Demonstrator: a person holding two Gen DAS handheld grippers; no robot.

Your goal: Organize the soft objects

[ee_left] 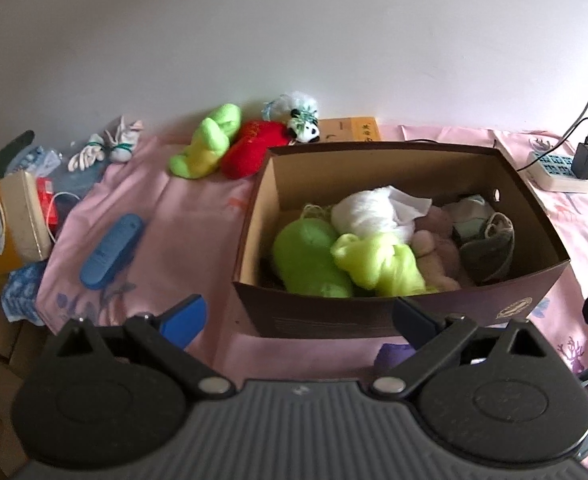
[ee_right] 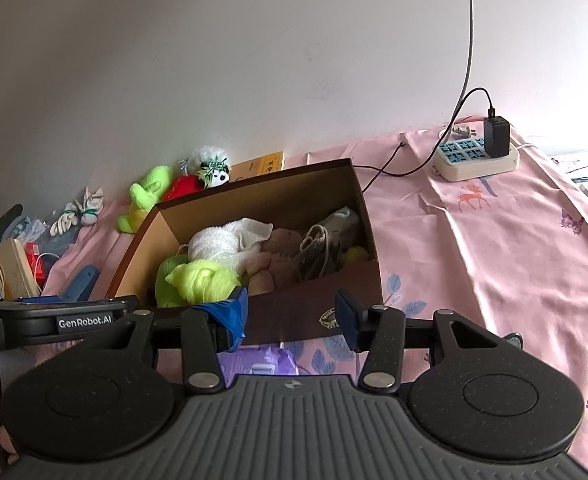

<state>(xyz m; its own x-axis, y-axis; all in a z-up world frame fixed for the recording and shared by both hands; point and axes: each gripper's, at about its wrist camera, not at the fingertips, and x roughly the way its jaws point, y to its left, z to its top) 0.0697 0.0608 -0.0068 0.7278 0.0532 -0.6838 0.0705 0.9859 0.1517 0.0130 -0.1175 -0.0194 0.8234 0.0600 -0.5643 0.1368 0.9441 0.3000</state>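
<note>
1. Cardboard fills the middle of my left wrist view — an open brown box (ee_left: pixel 394 240) sits on the pink cloth (ee_left: pixel 197 216), and inside it I see a green plush (ee_left: pixel 306 256), a lime yarn bundle (ee_left: pixel 378 262), a white towel (ee_left: pixel 374 210), a pinkish plush (ee_left: pixel 434 252) and a grey shoe-like piece (ee_left: pixel 488 248). Beyond its far-left corner, against the wall, lie a lime green plush (ee_left: pixel 205 142), a red plush (ee_left: pixel 253 152) touching it, and a small panda toy (ee_left: pixel 306 128). A blue remote-shaped thing (ee_left: pixel 111 250) lies well to the left of the box; a white power strip (ee_left: pixel 560 172) with a black charger is at far right. My left gripper (ee_left: pixel 298 318) has its fingers spread wide, holding nothing, just short of the box's near wall.

2. From the right wrist view, the same box (ee_right: pixel 294 196) stands ahead and slightly left, soft things piled inside — the lime yarn bundle (ee_right: pixel 201 278) is nearest its front-left corner. My right gripper (ee_right: pixel 291 316) also has its fingers apart and empty, level with the box's front wall. A purple packet (ee_right: pixel 261 362) lies on the cloth just beneath them.
</note>
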